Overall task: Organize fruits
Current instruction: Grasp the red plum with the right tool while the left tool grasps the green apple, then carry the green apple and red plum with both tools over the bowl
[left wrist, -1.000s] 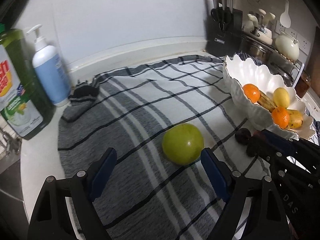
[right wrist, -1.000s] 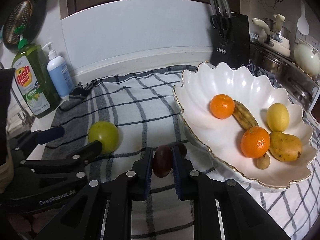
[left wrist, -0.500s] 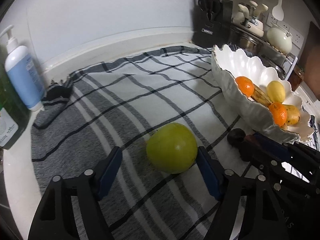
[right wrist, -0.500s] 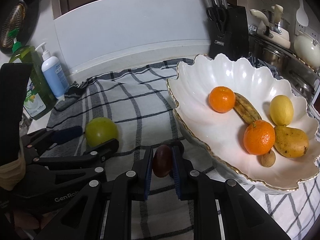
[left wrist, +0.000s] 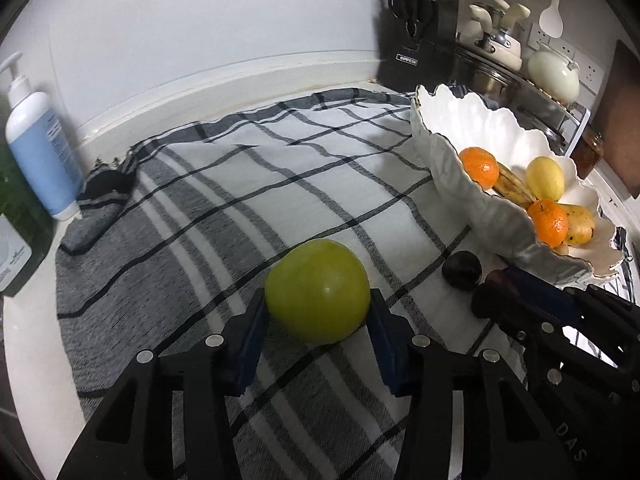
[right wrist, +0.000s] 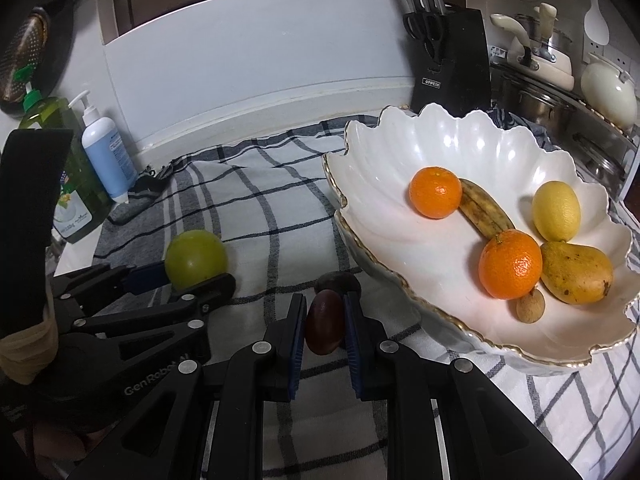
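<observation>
Fruit was being gathered for the bowl (right wrist: 400, 152): the left hand-held gripper (left wrist: 318, 320) had closed on the apple (left wrist: 317, 290), still on the cloth (left wrist: 280, 184). The right hand-held gripper (right wrist: 323, 322) pinched a plum (right wrist: 325, 327) beside the bowl, probably to drop it in.
</observation>
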Tool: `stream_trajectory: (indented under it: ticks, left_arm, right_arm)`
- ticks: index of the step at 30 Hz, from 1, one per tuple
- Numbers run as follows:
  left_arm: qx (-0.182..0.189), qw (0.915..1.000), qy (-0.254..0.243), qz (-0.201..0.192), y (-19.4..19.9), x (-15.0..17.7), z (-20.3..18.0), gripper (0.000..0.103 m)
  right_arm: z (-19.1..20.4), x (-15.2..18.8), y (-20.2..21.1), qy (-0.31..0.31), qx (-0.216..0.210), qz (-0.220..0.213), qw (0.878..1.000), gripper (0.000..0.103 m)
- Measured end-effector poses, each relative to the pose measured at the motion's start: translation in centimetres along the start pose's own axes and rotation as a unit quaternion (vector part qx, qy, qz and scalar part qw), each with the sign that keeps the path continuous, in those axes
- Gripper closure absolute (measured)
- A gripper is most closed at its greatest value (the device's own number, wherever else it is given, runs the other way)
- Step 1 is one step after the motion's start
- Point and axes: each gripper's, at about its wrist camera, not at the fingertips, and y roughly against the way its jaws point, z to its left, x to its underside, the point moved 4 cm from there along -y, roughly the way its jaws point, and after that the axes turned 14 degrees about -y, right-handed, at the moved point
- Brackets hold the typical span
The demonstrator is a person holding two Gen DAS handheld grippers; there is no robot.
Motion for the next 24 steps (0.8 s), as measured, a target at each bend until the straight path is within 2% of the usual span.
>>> stream_trajectory:
  ticks: [10,24]
  left_arm:
    - [-0.016,0.9996,0.002,-0.021,3.7,0.4,-0.5,0.056]
    - [-0.024,0.9977,-0.013,-0.063,9.1,-1.0,-3.5,0.056]
  right_arm:
    - [0.1,0.1,2.6,0.0,-0.006,-0.019,1.0,0.083]
    - [-1.5,-0.6,8.0,-0.012,-0.007,-0.066,0.998,0.083]
